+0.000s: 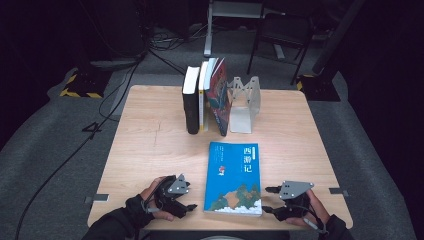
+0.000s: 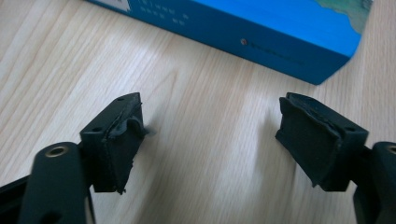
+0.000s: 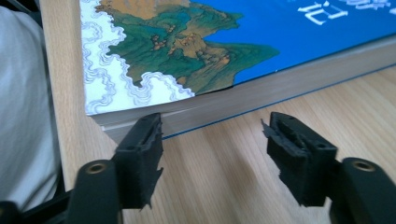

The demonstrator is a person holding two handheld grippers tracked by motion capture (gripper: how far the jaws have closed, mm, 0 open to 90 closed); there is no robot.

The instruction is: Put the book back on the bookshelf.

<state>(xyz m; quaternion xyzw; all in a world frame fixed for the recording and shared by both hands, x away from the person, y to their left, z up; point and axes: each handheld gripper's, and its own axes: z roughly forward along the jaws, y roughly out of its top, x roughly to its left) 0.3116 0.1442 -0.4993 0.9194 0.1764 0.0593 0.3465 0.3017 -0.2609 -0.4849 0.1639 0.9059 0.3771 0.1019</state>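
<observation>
Approach is the step in hand: a blue book (image 1: 234,177) lies flat on the wooden table (image 1: 150,145), cover up, near the person's edge, with the left gripper (image 1: 186,207) just beside its spine side and the right gripper (image 1: 266,200) just beside its page-edge side. Both sets of jaws stand apart with nothing between them; in the left gripper view the blue spine (image 2: 261,44) lies ahead of the pads with bare wood between, and in the right gripper view the pale page block (image 3: 289,88) sits just beyond the pads, one pad close to the near corner. Further back, three books (image 1: 206,95) stand upright against a grey bookend (image 1: 245,102), which suggests the flat volume is meant to join that row. The next move likely calls for one gripper to steady the book while the other gets a pad under an edge, since a flat book offers little to pinch.
</observation>
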